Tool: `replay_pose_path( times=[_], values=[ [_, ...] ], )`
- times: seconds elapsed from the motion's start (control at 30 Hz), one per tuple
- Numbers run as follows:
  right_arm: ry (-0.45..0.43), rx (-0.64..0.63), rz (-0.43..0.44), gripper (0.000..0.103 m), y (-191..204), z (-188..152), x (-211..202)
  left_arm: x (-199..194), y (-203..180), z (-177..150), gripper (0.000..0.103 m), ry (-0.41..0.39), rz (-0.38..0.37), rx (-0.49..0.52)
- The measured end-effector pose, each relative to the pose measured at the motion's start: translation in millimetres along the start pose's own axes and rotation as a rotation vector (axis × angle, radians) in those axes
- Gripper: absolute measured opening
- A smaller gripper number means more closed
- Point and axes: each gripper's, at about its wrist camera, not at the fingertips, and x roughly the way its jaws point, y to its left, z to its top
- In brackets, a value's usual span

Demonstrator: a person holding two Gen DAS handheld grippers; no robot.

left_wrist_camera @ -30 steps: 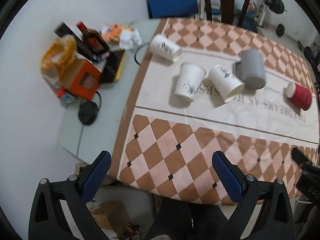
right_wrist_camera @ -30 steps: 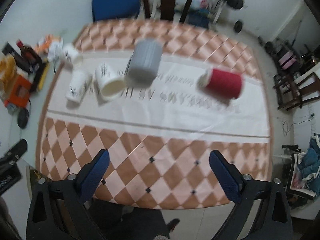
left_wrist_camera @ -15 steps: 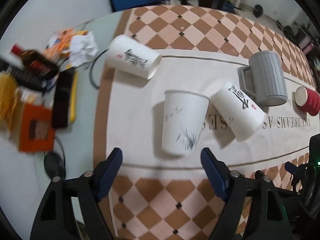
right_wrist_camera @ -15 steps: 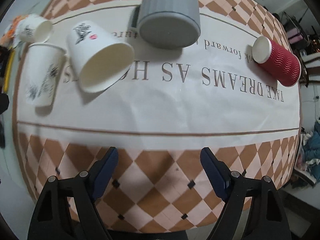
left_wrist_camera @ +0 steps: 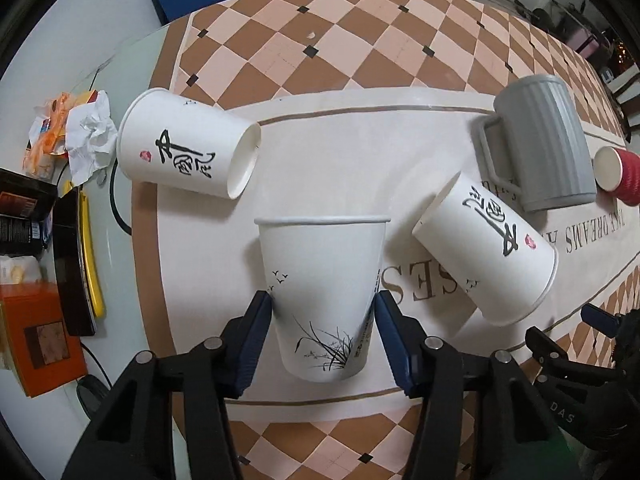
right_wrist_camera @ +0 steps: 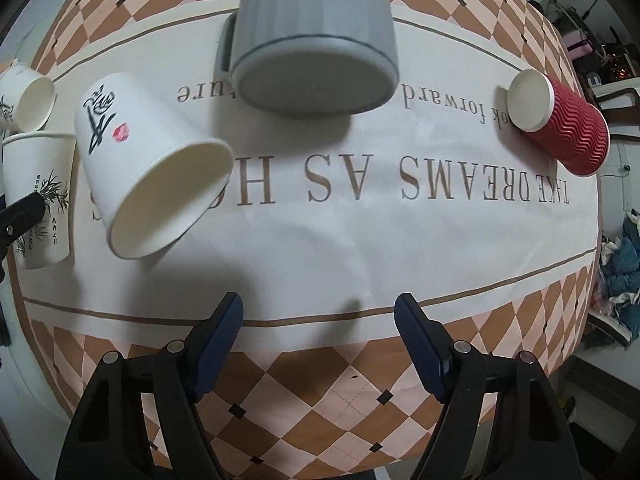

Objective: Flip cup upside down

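Left wrist: left claw grips upright white bamboo-print cup; right claw wide.

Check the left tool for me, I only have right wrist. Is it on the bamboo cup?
Observer: Yes. The left tool has a pad against each side of the bamboo cup, near its base.
Operator: How's it lying?
Observer: On its side, rim pointing away from the tool, base nearest it.
Operator: Anything further left?
Observer: Clutter: crumpled paper and an orange box.
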Motion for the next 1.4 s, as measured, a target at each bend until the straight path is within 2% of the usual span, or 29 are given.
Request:
replay_pose_path(
  times=[0.27, 0.43, 0.5, 0.7, 0.87, 1.0, 1.13, 1.23, 1.4],
  values=[
    [-0.011, 0.008, 0.01, 0.079, -24.0, 4.7, -10.0, -18.8, 11.5, -10.3, 0.049, -0.028, 0.008, -0.055],
    [-0.019, 0.002, 0.037, 0.079, -56.3, -15.2, -11.2, -45.5, 1.4, -36.8, 0.049, -0.033, -0.027, -0.136],
    [-0.022, -0.002, 0.052, 0.079, -72.2, -25.8, -9.9, -55.5, -15.0, -51.7, 0.049, -0.026, -0.043, -0.169],
    [-0.012, -0.045, 0.078, 0.079, -124.7, -43.1, 3.1, -60.3, -107.8, -92.0, 0.049, 0.033, -0.106, -0.236],
    [-0.023, -0.041, 0.069, 0.079, -181.2, -52.5, 12.3, -40.8, -180.9, -91.9, 0.049, 0.08, -0.175, -0.249],
    [-0.019, 0.015, 0.052, 0.079, -231.2, -58.7, 20.3, -22.0, -228.3, -86.6, 0.049, 0.107, -0.204, -0.215],
    [-0.011, 0.071, 0.043, 0.079, -266.9, -62.1, 27.0, -4.6, -253.1, -83.0, 0.049, 0.144, -0.21, -0.185],
    [-0.008, 0.107, 0.044, 0.079, -294.6, -67.9, 34.4, -4.9, -263.3, -77.7, 0.052, 0.135, -0.193, -0.148],
    [-0.01, 0.148, 0.05, 0.079, -327.6, -68.6, 47.6, -2.9, -266.1, -70.7, 0.053, 0.153, -0.206, -0.141]
  ],
)
